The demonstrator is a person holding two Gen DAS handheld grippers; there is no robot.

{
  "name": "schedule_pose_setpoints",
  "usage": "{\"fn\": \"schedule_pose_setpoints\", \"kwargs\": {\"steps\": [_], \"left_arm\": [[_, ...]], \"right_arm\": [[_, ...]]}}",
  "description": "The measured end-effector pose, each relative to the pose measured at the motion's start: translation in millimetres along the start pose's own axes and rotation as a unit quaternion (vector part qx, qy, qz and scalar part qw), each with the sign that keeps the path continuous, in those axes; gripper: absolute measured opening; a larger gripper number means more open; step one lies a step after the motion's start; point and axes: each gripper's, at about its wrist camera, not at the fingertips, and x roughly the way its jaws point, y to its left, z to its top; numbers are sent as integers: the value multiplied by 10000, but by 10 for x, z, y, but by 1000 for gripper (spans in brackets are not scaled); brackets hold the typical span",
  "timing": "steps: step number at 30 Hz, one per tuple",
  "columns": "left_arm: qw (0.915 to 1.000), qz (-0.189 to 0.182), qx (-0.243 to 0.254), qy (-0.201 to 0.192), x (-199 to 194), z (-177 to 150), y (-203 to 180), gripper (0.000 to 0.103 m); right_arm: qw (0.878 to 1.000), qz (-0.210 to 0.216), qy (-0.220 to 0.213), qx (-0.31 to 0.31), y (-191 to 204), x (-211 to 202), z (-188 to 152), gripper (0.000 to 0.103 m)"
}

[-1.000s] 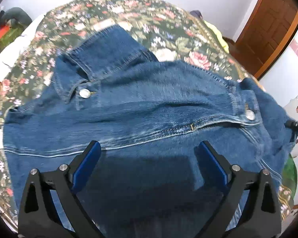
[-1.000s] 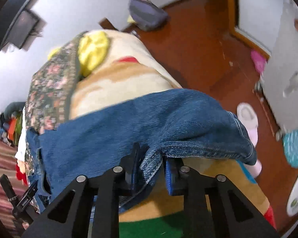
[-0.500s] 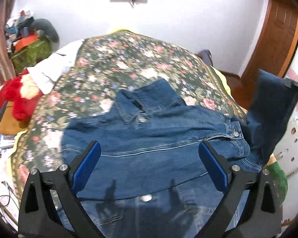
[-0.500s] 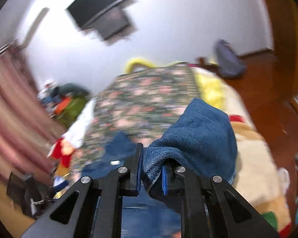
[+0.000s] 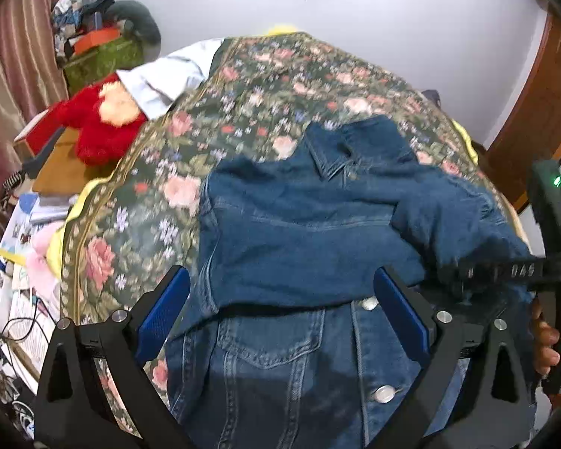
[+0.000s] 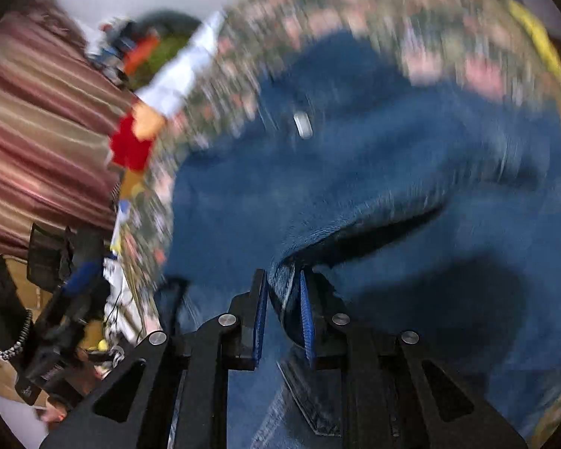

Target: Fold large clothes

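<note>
A blue denim jacket [image 5: 299, 232] lies on the flowered bedspread [image 5: 213, 138], collar toward the far wall, buttons showing near the front. My left gripper [image 5: 284, 310] hovers open above its lower front, with nothing between the pads. The right gripper [image 6: 284, 299] is shut on a fold of the jacket's sleeve [image 6: 355, 220], which it carries over the jacket body. In the left wrist view the right gripper [image 5: 501, 273] shows at the right edge with the sleeve [image 5: 463, 217] draped across the jacket, a hand behind it. The right wrist view is blurred by motion.
A red plush toy [image 5: 93, 123] and a white cloth [image 5: 168, 75] lie at the bed's far left. Books, papers and cables [image 5: 22, 262] crowd the floor left of the bed. A wooden door [image 5: 535, 104] stands at the right, striped curtains [image 5: 15, 75] at the left.
The right gripper has swung the sleeve from the bed's right edge in over the jacket body. My left gripper has pulled back and risen, so more of the bed and room shows.
</note>
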Motion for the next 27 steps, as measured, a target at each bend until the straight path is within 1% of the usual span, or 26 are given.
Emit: {"fn": "schedule_pose_setpoints", "kwargs": {"steps": [2, 5, 6, 7, 10, 12, 14, 15, 17, 20, 22, 23, 24, 26, 27], "left_arm": [[10000, 7, 31, 62, 43, -16, -22, 100], [9999, -37, 138, 75, 68, 23, -139, 100], [9998, -71, 183, 67, 75, 48, -190, 100], [9995, -137, 282, 41, 76, 93, -295, 100], [9979, -255, 594, -29, 79, 227, -579, 100], [9955, -336, 882, -75, 105, 340, -851, 100], [9927, -389, 1143, -79, 151, 430, -1090, 100], [9906, -421, 1296, -71, 187, 470, -1220, 100], [9854, -478, 1636, -8, 308, 540, -1515, 100], [9759, -643, 2082, 109, 535, 570, -1893, 100], [9684, -755, 2360, 285, 737, 550, -2138, 99], [9642, -780, 2513, 339, 824, 521, -2249, 92], [9604, -742, 2656, 390, 909, 501, -2345, 88], [9517, -444, 2979, 591, 1170, 438, -2540, 75], [9487, -358, 3066, 682, 1282, 412, -2604, 74]], "right_arm": [[9987, -140, 486, 14, -107, 131, -77, 14], [9989, -90, 411, -218, -137, -4, -152, 14], [9989, -104, 345, -294, -134, -119, -160, 14], [9990, -90, 272, -344, -137, -215, -155, 14], [9985, -89, -261, -479, -174, -661, -130, 14], [9965, -211, -612, -519, -242, -939, -68, 14], [9923, -447, -1012, -563, -356, -1229, -24, 14], [9899, -586, -1152, -576, -411, -1335, -1, 14], [9829, -1020, -1418, -589, -562, -1516, 46, 14], [9773, -1387, -1522, -495, -808, -1587, 90, 14], [9784, -1432, -1452, -351, -1013, -1578, 94, 14], [9801, -1413, -1371, -269, -1101, -1516, 95, 14], [9817, -1388, -1283, -213, -1151, -1441, 89, 14], [9875, -1210, -995, -176, -1295, -1248, 79, 14], [9897, -1138, -857, -141, -1354, -1163, 59, 14]]}}
